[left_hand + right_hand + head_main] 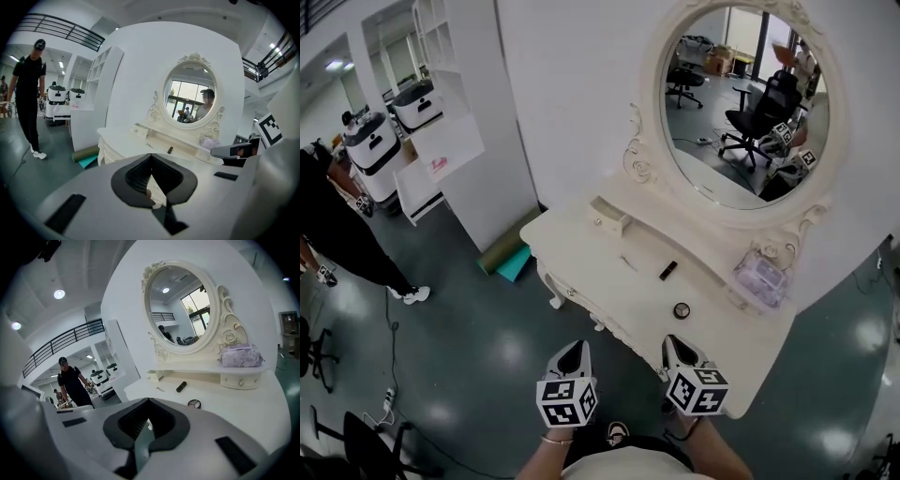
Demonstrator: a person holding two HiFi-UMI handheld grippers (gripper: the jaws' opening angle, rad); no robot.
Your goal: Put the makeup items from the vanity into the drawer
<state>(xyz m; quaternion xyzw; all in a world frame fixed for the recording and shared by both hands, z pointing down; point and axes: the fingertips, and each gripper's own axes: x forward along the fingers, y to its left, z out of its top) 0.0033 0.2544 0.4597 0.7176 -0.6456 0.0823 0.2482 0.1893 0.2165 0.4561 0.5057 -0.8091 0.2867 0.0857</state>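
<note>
Makeup lies on the white tabletop [572, 239]: a round compact [682, 309] nearest, a black tube [668, 270] behind it. Both look light, hard and probably slippery; pinch the compact across its rim. Left gripper [573, 352] and right gripper [679, 345] are pressed together, empty.

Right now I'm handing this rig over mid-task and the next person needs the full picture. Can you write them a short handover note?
Left gripper: shut, empty, held over the floor just short of the vanity.
Right gripper: shut, empty, at the vanity's front edge.
Things: black tube, round compact and thin stick lie on the vanity top. The lavender pouch sits on the raised shelf at right. The small shelf drawer at left looks pulled out.
Done: nothing stowed, as far as I can see.
Left: every item.
</note>
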